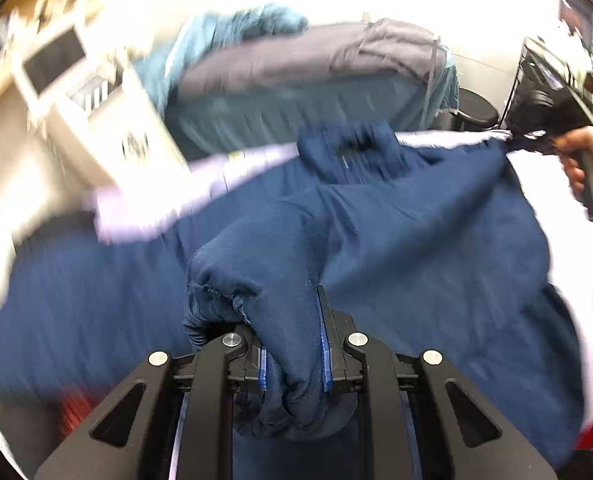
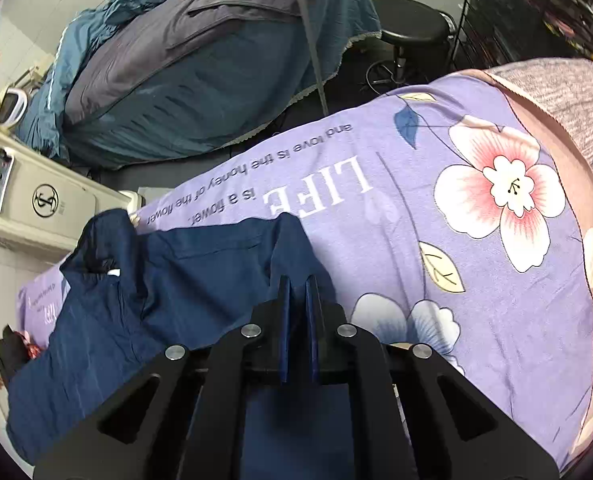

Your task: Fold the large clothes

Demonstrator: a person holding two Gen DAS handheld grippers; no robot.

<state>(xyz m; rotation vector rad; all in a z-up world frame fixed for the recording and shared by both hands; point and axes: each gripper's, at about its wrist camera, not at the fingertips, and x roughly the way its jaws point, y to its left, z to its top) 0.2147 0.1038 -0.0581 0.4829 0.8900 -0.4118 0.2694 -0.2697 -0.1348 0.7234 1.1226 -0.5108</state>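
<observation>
Navy garment [image 2: 168, 292], bunched between the clamped fingers of the left gripper [image 1: 292, 344] and pinched by the nearly closed right gripper [image 2: 298, 304], sprawls ahead of both over the lilac floral sheet [image 2: 476, 280], barely gathered, with every neat fold left.

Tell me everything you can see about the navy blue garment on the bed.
The navy blue garment is a large piece of soft, matte woven cloth, wrinkled and partly spread over the purple floral bedsheet. A seam line shows across it. A bunched, hemmed fold of it is clamped in the left gripper and lifted. In the left wrist view its far corner is pulled taut at the right gripper. The right wrist view shows those jaws shut over the cloth's edge.
</observation>
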